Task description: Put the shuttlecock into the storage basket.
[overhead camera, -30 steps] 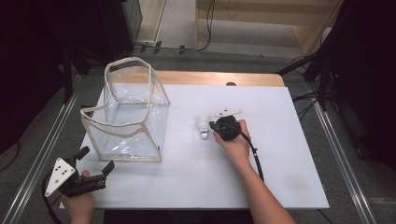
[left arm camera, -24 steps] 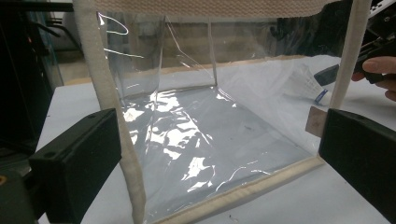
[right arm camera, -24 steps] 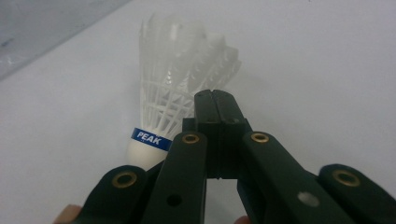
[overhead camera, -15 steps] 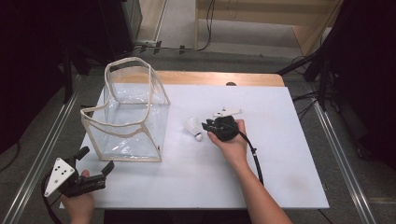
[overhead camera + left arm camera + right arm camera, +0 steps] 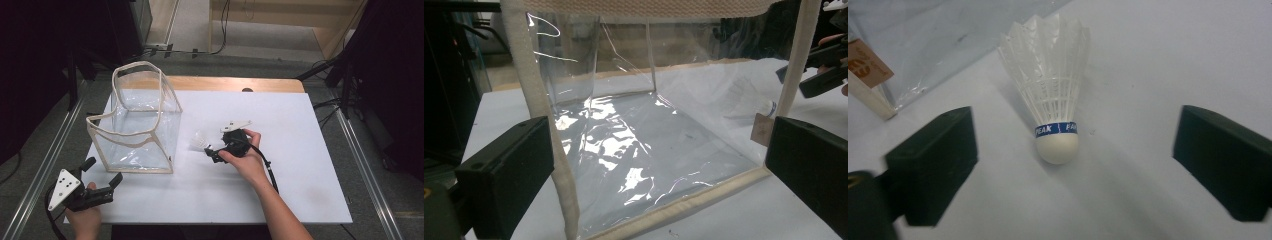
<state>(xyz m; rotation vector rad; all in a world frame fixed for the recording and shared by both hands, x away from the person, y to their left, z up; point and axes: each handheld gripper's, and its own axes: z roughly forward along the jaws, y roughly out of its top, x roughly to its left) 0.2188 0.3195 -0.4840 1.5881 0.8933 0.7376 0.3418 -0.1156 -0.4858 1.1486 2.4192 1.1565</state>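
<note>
Shuttlecock point(image 5: 1055, 100): white feathers, smooth matt cork tip, glossy blue band.
Bag point(image 5: 145, 125): clear glossy plastic film, creased, edged with woven cream cloth tape.
Desk point(image 5: 300, 150): matt white sheet over a wooden top.
Right gripper point(image 5: 1073, 165): matt black plastic.
Tag point(image 5: 865, 62): brown paper.

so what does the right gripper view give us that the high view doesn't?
Right gripper view alone: the blue band with lettering above the cork of the shuttlecock, lying between wide-open tongs, touching neither; a brown tag on the bag. High view alone: the left tongs near the table's front corner, and the whole clear bag. Both: shuttlecock, bag, white tabletop.
</note>
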